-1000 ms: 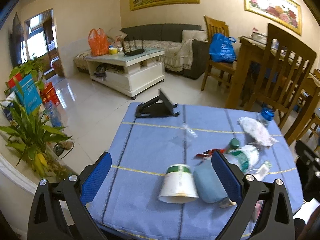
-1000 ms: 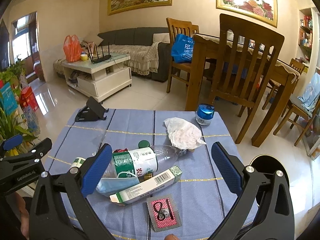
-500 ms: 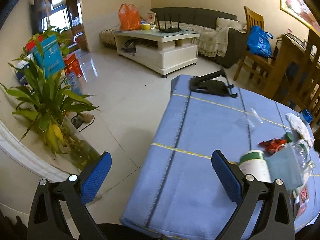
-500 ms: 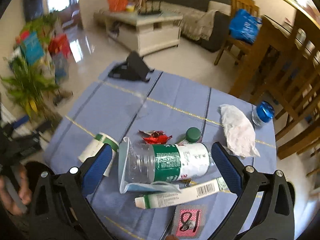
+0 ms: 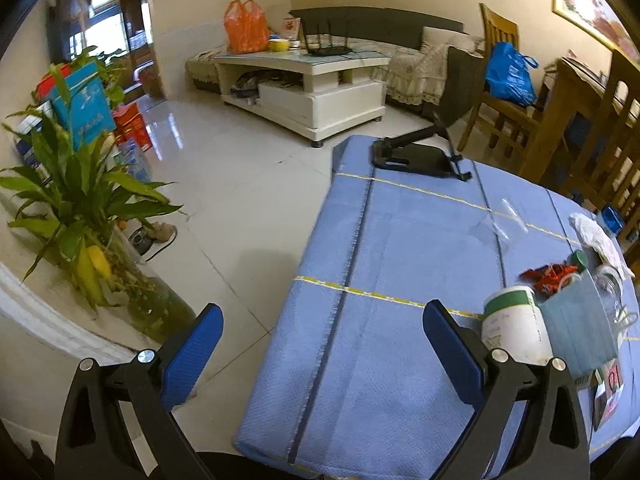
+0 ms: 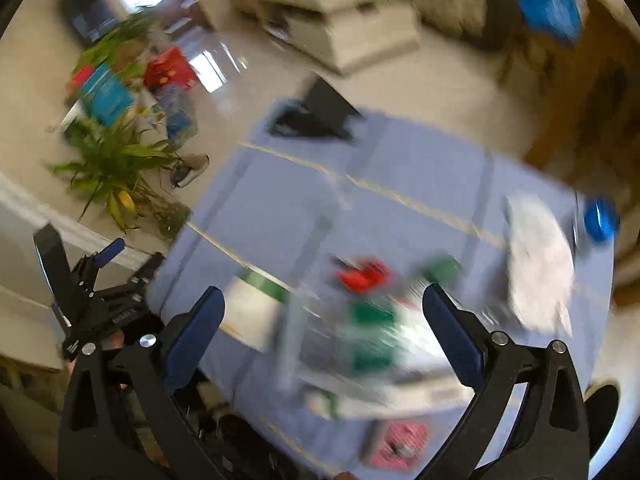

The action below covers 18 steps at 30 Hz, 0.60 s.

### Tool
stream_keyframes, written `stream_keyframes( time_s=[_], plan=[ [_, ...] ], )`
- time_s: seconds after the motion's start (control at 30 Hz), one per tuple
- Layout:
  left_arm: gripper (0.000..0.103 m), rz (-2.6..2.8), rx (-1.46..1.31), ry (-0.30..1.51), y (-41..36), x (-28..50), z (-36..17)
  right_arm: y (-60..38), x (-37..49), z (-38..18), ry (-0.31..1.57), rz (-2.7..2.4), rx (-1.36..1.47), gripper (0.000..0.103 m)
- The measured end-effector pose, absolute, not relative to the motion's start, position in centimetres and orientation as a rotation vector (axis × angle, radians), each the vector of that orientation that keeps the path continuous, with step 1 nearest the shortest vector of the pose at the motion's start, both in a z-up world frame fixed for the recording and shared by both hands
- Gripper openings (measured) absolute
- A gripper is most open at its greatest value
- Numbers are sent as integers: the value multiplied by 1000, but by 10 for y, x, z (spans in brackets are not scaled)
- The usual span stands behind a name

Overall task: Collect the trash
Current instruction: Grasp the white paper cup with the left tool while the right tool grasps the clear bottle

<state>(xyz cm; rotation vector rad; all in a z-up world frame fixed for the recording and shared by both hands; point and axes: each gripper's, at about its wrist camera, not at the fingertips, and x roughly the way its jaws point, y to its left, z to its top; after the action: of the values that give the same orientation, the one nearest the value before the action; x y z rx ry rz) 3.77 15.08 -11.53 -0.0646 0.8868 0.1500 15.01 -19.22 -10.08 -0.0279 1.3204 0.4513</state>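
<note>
Trash lies on the blue tablecloth (image 5: 400, 248): a tipped white paper cup (image 5: 514, 324) with a green rim, a blue face mask (image 5: 576, 328), a red wrapper (image 5: 550, 274), a green cap (image 5: 578, 258), a clear plastic bottle (image 5: 610, 284) and a crumpled white tissue (image 5: 598, 236). My left gripper (image 5: 322, 348) is open and empty at the table's near left corner, left of the cup. My right gripper (image 6: 322, 330) is open and empty above the bottle (image 6: 372, 332). That view is blurred; the tissue (image 6: 540, 264) and cup (image 6: 252, 316) show.
A black phone stand (image 5: 416, 152) sits at the table's far end. A potted plant (image 5: 88, 216) stands on the floor to the left. A white coffee table (image 5: 308, 80), a sofa and wooden chairs (image 5: 504, 120) stand beyond. A blue-lidded jar (image 6: 600, 220) sits at the right edge.
My left gripper has swung left to the table's corner, so the trash now lies to its right. My right gripper has tilted down over the trash and is moving fast, blurring its view.
</note>
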Motion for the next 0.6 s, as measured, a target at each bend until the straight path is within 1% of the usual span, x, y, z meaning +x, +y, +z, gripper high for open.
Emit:
stream_keyframes(
  time_s=[0.07, 0.13, 0.2, 0.3, 0.33, 0.37, 0.43, 0.5, 0.53, 0.57, 0.6],
  plan=[
    [97, 108, -54, 890, 141, 39, -116, -205, 156, -112, 1398, 466, -131, 98],
    [97, 86, -31, 887, 131, 38, -116, -211, 161, -119, 1409, 452, -284, 97],
    [97, 68, -7, 880, 122, 36, -115, -212, 169, -123, 1417, 451, -365, 97],
    [97, 24, 10, 883, 110, 35, -114, -192, 165, -128, 1372, 590, -643, 98],
    [97, 5, 14, 888, 108, 35, -114, -192, 165, -128, 1372, 590, -643, 98],
    [97, -5, 22, 891, 105, 35, -114, -189, 160, -132, 1359, 632, -749, 97],
    [97, -2, 44, 894, 101, 35, -115, -173, 156, -152, 1333, 662, -972, 97],
    [97, 3, 57, 897, 97, 36, -118, -168, 154, -164, 1333, 688, -1075, 97],
    [97, 2, 60, 903, 94, 37, -120, -160, 156, -172, 1326, 717, -1116, 93],
    [97, -3, 61, 910, 92, 38, -122, -154, 158, -178, 1327, 736, -1133, 84],
    [97, -10, 62, 920, 89, 40, -125, -151, 156, -183, 1334, 755, -1140, 83]
  ],
)
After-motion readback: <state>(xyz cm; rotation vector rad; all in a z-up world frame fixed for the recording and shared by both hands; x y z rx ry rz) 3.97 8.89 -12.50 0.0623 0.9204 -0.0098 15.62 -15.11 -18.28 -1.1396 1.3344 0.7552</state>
